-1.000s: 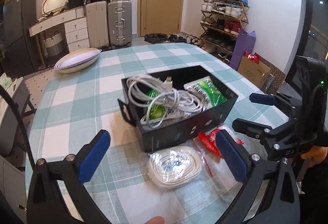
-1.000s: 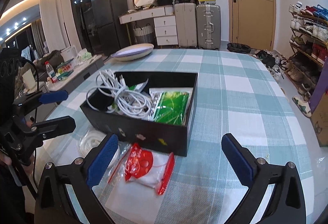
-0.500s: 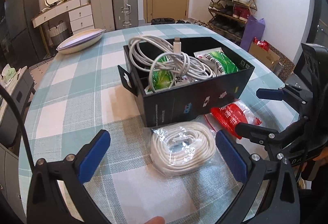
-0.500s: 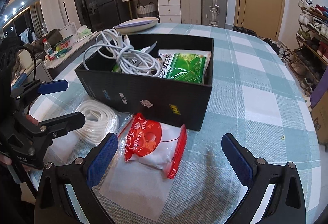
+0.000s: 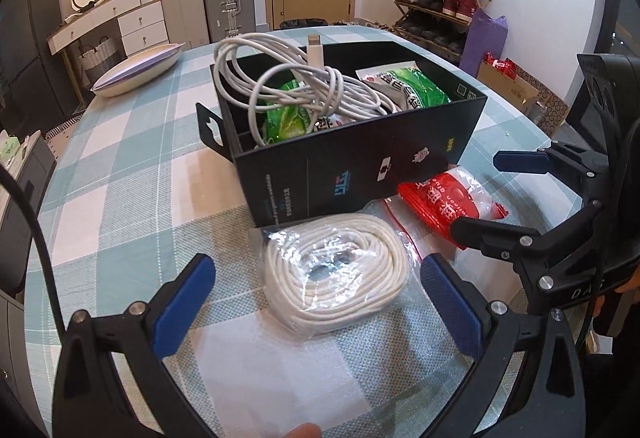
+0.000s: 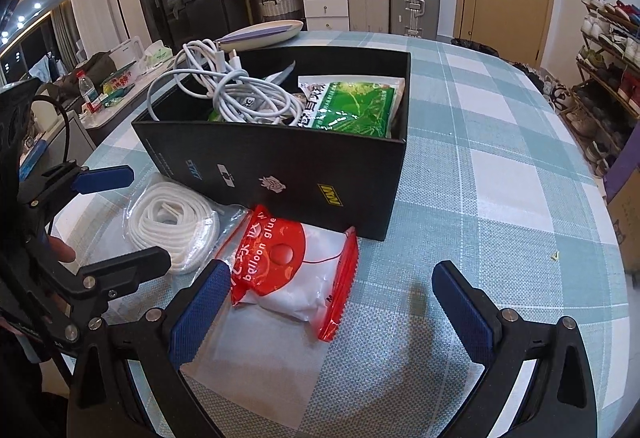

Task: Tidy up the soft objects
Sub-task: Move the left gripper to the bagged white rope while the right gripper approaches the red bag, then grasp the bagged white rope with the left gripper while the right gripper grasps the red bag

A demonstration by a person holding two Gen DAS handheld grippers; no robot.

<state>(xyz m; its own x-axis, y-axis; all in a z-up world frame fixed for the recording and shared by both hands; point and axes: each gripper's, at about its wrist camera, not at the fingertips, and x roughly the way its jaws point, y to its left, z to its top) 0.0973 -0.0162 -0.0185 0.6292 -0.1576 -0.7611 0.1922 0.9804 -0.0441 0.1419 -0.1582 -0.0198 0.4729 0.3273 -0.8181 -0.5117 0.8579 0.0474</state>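
- The left gripper [image 5: 318,302] has its jaws spread wide and holds nothing; the bagged coil of white rope [image 5: 336,274] lies on the table [image 5: 120,173] between its blue pads [image 5: 186,302]
- The right gripper [image 6: 332,306] is likewise wide open and empty, low over the red-and-white "balloon glue" packet [image 6: 288,270], which sits towards its left pad
- Rope coil and packet lie side by side on the checked cloth, their plastic overlapping, both just in front of the black box [image 6: 288,173]; the packet's far edge touches the box wall
- Inside the box: a tangle of white cables [image 5: 304,85] rising above the rim, and green packets [image 6: 352,105] beside and under it
- A shallow oval dish [image 5: 136,71] rests further back on the table, well apart from the box
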